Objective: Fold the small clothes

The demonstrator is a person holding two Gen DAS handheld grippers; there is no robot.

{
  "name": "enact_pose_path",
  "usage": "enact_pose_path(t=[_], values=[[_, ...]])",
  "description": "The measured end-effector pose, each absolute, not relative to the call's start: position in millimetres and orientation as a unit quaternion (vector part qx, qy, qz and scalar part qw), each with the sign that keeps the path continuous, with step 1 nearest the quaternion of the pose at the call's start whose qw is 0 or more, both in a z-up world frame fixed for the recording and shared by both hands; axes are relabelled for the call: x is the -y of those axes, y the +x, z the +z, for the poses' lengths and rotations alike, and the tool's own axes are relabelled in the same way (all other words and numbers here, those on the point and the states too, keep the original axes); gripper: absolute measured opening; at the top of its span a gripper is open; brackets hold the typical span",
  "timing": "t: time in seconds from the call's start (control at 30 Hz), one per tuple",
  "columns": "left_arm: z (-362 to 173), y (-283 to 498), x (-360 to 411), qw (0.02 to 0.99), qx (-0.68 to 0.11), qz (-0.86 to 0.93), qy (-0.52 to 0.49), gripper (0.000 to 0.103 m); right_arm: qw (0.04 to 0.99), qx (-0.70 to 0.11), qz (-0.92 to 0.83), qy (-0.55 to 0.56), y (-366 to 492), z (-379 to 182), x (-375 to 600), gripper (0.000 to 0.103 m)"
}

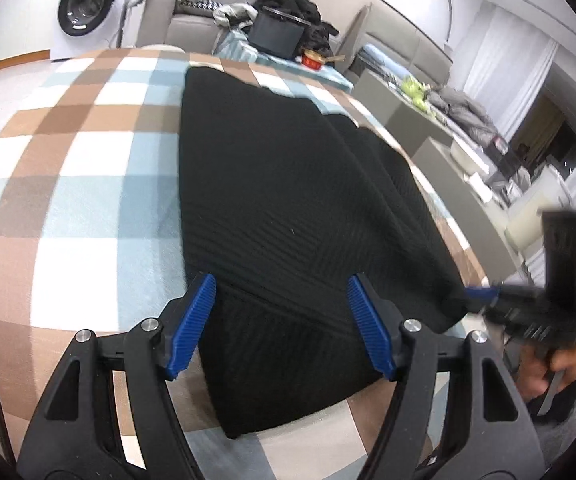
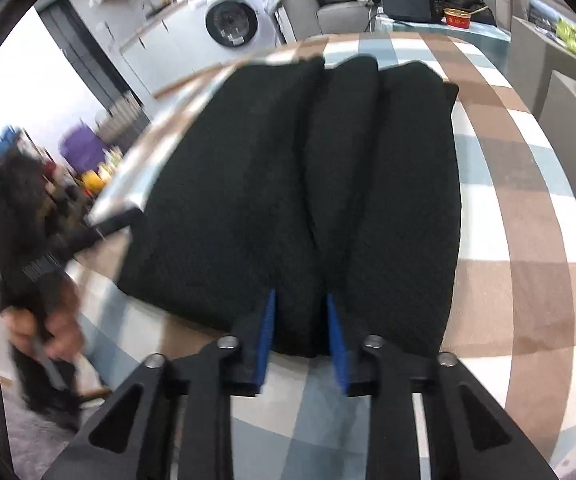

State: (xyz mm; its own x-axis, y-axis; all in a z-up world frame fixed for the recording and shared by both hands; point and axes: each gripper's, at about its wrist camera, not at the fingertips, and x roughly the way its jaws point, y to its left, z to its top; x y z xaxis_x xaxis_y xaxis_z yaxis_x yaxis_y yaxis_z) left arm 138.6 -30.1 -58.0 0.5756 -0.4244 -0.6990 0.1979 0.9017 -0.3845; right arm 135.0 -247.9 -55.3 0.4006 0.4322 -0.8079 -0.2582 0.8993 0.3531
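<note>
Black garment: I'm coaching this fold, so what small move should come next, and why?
Probably close the left tool on the near hem of the black garment. Its jaws stand wide open over that edge, while the right tool already pinches the hem at its corner.

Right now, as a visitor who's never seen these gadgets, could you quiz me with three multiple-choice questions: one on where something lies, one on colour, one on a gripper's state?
1. The black garment lies on:
A. a checked blanket
B. a bare floor
C. a chair

2. The finger pads are:
A. red
B. blue
C. green

3. The left gripper is:
A. wide open
B. clamped on cloth
C. out of sight

Answers:
1 A, brown, white and blue checks of the blanket surround it.
2 B, both views show blue ribbed pads.
3 A, its fingers stand far apart over the garment.
</note>
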Motion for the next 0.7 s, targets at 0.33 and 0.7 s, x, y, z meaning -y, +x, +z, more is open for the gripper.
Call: enact_pose_path(t=[0.33,0.7], values=[[-73.3,126.9,48.4,0.879,-0.437,-0.18,-0.07,0.067,0.84,-0.47,0.25,0.104,234.1,-53.6,221.7,0.045],[-57.5,130.5,24.1,0.889,-0.419,-0.152,-0.11,0.067,0.872,-0.432,0.226,0.031,234.6,-33.1,210.1,0.009]])
